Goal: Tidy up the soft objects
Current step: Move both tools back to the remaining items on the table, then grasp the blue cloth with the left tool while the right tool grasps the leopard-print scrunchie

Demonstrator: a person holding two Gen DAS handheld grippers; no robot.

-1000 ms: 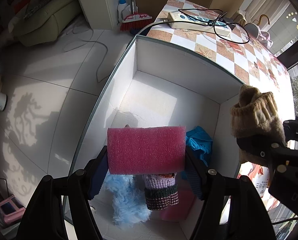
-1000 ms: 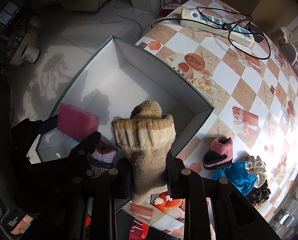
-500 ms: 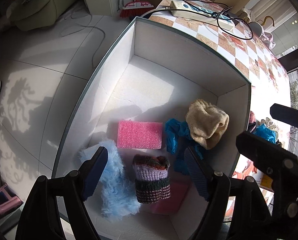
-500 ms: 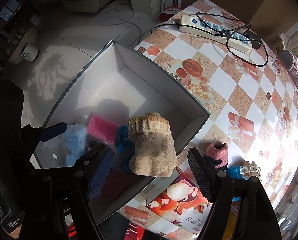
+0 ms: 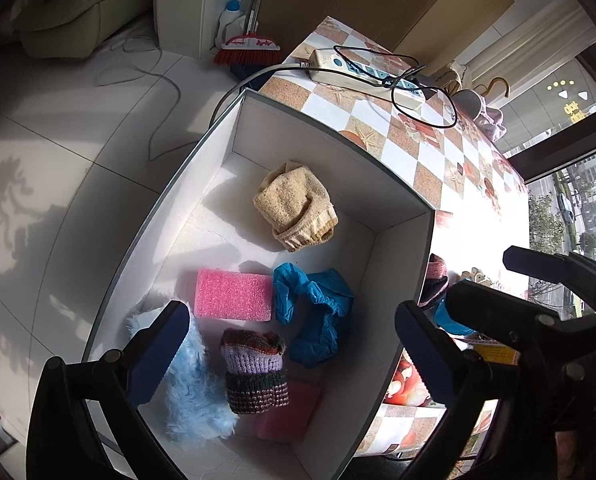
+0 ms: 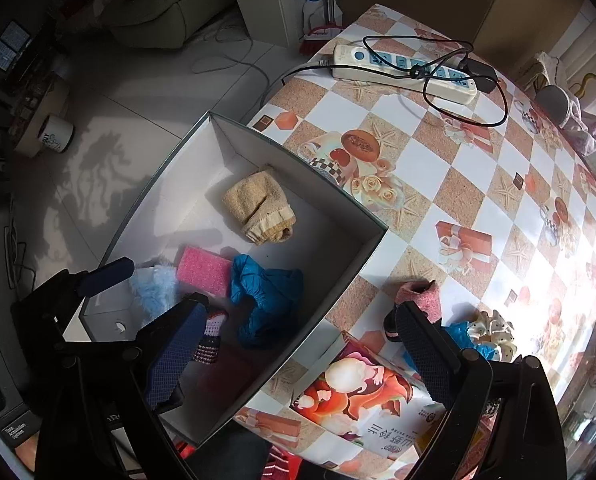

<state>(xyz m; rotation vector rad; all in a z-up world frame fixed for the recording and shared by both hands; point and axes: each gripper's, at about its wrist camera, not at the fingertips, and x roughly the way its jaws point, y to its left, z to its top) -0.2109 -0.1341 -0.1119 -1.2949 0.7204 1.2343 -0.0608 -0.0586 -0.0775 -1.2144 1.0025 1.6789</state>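
Note:
A white open box stands at the table's edge. In it lie a tan sock, a pink sponge, a blue cloth, a striped knit sock, a light-blue fluffy piece and a pink block. My left gripper is open and empty above the box's near end. My right gripper is open and empty over the box's near right corner. A pink sock, a blue cloth and a cream spotted piece lie on the table.
The checkered table carries a power strip with a black cable, and a printed packet at the near edge. A broom, a bottle and a sofa stand on the tiled floor to the left.
Both grippers opened. The pink sponge dropped from the left one and the tan sock from the right one; both now lie in the box. Both grippers have pulled back and up.

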